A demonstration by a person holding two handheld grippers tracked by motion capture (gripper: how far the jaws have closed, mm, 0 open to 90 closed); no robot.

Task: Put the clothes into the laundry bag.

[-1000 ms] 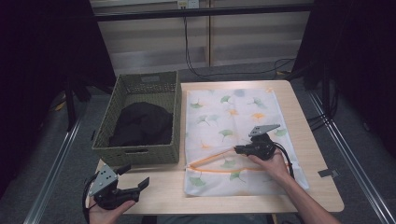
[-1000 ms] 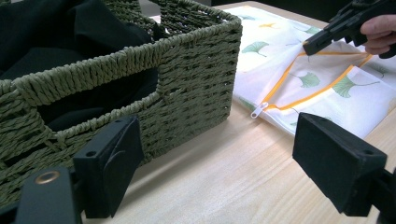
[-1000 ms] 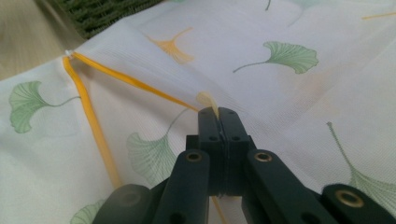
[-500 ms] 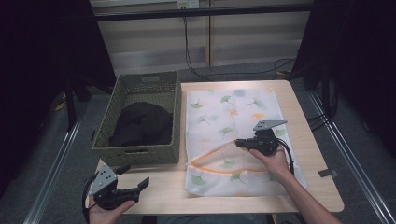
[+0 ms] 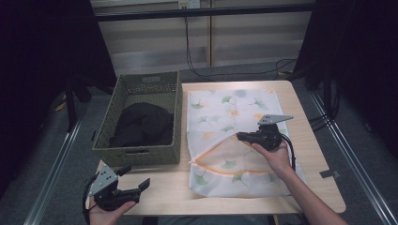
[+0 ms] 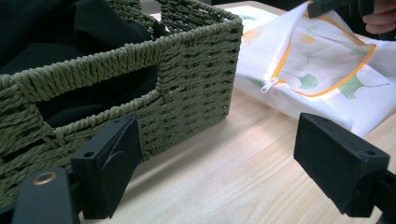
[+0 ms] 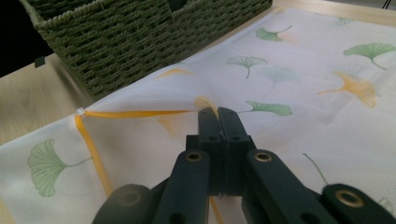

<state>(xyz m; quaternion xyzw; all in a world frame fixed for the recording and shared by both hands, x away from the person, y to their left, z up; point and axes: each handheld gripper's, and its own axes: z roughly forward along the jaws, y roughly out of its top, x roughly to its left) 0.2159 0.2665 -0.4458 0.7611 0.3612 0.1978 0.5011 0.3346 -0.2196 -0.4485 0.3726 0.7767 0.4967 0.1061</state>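
Note:
A white mesh bag (image 5: 225, 112) printed with ginkgo leaves lies flat on the wooden table (image 5: 314, 154). Its orange zipper edge (image 7: 135, 113) is unzipped. My right gripper (image 5: 240, 137) is shut on the upper lip of that opening and holds it raised above the lower layer, so the mouth gapes toward the basket. In the right gripper view the closed jaws (image 7: 217, 114) pinch the fabric at the orange trim. My left gripper (image 5: 136, 177) stands open at the table's front left corner with nothing between its jaws, just in front of the basket (image 6: 187, 79).
A green woven basket (image 5: 141, 154) stands left of the bag with a black garment (image 5: 143, 124) heaped inside. The zipper pull (image 6: 267, 85) rests at the bag's corner nearest the basket. Bare tabletop (image 6: 243, 177) lies between my left gripper and the bag.
My right gripper has risen a little with the bag's upper lip, and the orange-edged mouth has widened. The left gripper has stayed in place.

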